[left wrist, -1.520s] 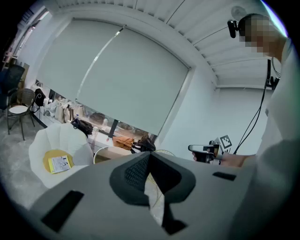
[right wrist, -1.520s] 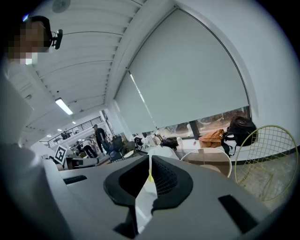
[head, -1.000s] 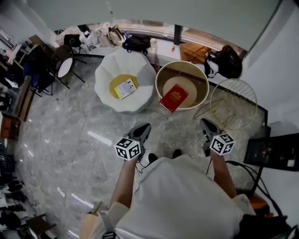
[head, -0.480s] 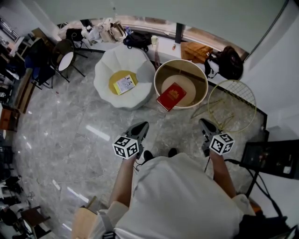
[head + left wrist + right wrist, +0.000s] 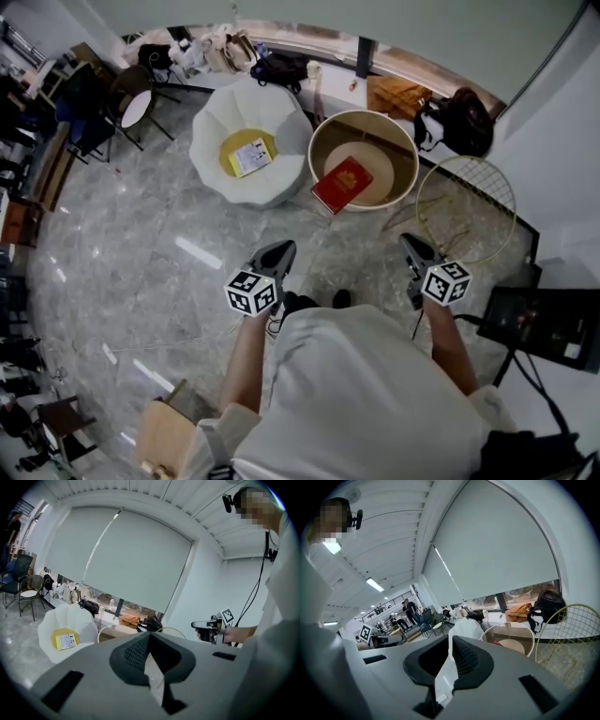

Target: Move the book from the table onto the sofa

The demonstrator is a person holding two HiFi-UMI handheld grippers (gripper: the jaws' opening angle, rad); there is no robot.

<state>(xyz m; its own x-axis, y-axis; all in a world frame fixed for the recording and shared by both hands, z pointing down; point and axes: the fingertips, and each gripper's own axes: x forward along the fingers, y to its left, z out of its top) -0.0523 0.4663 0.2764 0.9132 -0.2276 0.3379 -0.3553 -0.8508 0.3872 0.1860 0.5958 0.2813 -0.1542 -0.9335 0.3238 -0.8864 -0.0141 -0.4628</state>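
Plainly not yet at the pick. Standing on the marble floor (image 5: 141, 234), well apart from the round table (image 5: 412, 155), with the left gripper (image 5: 280, 249) and the right gripper (image 5: 412, 245) carried out front on either side of the body and aimed a little downward at the furniture ahead. Holding both pairs of jaws pressed together with nothing between them, presumably for want of anything within reach to grasp. Can see the red book (image 5: 342, 184) resting askew across the table's near left rim, apparently poking past the edge on the side nearest the sofa (image 5: 281, 127), which is handy, probably, for slipping a jaw underneath. Can see the white, petal-shaped sofa just beside the table, carrying a yellow cushion (image 5: 230, 169) with a printed sheet (image 5: 250, 157) on top, so likely best to aim the book at that cushion or the bare seat around it. Would judge closing in and parting one gripper's jaws as the next need. Worth minding the wire frame (image 5: 466, 211) near the table's right side.
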